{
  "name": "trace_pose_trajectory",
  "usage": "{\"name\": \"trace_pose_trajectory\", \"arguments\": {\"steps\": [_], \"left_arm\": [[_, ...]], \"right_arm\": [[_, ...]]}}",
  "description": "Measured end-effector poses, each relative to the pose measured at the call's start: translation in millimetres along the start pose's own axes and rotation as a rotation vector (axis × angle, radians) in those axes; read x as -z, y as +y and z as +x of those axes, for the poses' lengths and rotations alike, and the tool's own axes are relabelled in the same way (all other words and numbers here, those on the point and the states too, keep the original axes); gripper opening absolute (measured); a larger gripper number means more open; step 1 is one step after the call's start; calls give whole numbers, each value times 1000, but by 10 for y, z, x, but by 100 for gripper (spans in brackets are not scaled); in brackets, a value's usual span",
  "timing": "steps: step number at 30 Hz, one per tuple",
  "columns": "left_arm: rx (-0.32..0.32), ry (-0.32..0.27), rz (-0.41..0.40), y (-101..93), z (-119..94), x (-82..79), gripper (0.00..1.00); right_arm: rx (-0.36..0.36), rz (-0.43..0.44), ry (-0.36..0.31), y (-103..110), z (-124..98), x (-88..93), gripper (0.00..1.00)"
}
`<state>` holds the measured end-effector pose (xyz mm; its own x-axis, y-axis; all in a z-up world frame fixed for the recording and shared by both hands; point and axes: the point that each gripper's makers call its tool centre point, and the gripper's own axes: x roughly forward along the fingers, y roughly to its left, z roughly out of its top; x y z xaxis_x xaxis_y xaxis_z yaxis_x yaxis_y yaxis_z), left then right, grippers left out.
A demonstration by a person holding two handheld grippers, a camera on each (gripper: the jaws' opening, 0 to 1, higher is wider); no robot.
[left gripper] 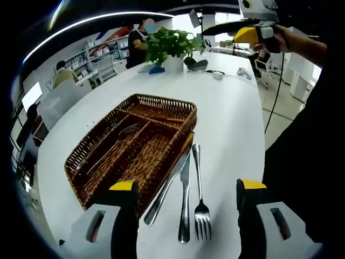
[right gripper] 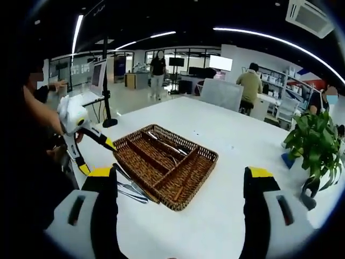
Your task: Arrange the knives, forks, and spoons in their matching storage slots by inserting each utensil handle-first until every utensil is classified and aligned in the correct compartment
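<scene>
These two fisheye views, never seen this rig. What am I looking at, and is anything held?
No robot here: a person holds a two-jaw gripper in each hand, and a camera rides on each one. The left gripper view looks along the left gripper; the right gripper view looks along the right gripper, with the left gripper also visible at the left. Both stand open and hold nothing. On the white table sits a wicker cutlery tray with a few utensils already inside. Beside it lie a knife, a second knife and a fork. A potted plant stands further back.
</scene>
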<state>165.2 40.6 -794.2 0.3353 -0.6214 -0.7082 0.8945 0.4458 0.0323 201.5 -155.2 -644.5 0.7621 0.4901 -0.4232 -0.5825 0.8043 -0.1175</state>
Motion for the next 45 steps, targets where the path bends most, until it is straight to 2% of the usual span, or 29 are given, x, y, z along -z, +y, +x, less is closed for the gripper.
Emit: {"name": "trace_pose_trajectory", "arguments": {"steps": [2,4,6,15,17,19,26,33,35,38,43,45], "left_arm": [[13,-4,16,-30,67,54,68],[39,11,16,-79,129,127,68],[46,22,32,-102,177,179,62],[84,40,4,-155,322,299,43],[84,55,-4,-144,348,336,36],[107,57,-44,-170,365,352,31],[153,95,-37,-250,428,425,26],[157,131,-7,-273,478,481,21],[135,146,6,-239,499,495,20],[156,154,-3,-276,526,494,17],[150,166,-1,-244,550,503,7],[153,168,29,-234,555,515,5]], "right_arm": [[4,-1,1,-16,-12,13,100],[9,5,1,-35,-23,26,100],[13,8,1,-46,-28,33,100],[18,9,0,-68,-54,47,100],[20,10,2,-81,-61,59,100],[19,12,1,-84,-63,54,100],[9,5,10,-70,-37,45,100],[-3,5,15,-44,-19,49,100],[-4,1,18,-43,-17,53,100],[-4,4,19,-55,-14,54,100],[-6,2,19,-55,-10,41,100],[-5,2,20,-56,-10,45,100]]}}
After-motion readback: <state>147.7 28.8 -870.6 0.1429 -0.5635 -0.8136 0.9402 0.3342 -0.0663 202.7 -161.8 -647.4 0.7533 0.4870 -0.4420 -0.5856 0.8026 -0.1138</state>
